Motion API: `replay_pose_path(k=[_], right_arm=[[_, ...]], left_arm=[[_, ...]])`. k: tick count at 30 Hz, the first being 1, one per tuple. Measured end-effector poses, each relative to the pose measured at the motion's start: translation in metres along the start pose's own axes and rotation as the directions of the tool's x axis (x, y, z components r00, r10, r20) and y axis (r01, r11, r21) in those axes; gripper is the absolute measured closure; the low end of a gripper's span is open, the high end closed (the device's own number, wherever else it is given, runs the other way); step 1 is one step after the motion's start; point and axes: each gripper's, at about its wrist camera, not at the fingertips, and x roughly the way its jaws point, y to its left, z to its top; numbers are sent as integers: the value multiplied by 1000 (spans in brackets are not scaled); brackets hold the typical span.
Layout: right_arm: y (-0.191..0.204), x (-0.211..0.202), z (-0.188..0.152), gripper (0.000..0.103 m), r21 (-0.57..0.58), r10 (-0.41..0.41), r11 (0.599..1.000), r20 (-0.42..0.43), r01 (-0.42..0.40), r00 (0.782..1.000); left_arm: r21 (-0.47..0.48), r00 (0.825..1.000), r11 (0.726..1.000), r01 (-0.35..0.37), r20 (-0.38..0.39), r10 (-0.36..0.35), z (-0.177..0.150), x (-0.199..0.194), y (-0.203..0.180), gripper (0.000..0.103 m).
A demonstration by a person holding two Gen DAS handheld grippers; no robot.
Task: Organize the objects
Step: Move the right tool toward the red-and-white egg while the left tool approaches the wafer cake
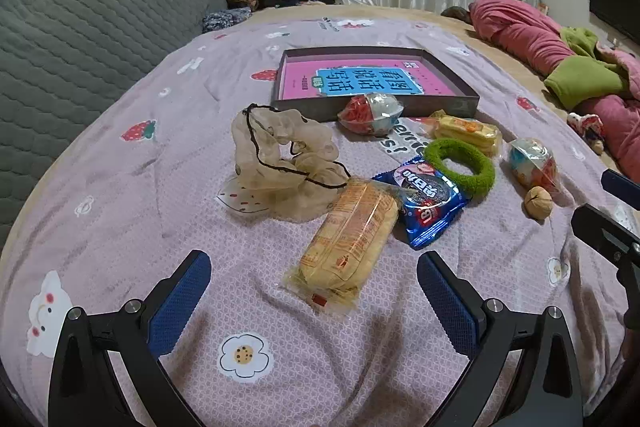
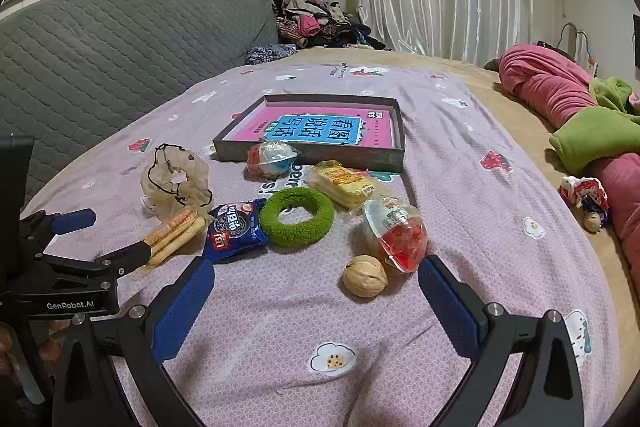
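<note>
1. left: left gripper spread wide, empty, over wafer pack.
2. right: right gripper spread wide, empty, near walnut.
3. beyond: tray holding pink book.

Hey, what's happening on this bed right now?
Someone holds two grippers over a bedspread scattered with small items. Both the left gripper and the right gripper are open and empty. The left faces a cracker packet, the right a walnut. The shallow box holds only a pink book.
</note>
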Motion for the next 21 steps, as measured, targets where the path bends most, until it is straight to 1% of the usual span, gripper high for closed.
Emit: replay_pose_path(k=[21], right_arm=[[-1,-4,2,0,3,-5,1000,20,5,1000]], left_arm=[[-1,1000,1000,1,21,-1,3,-8,-3,0]])
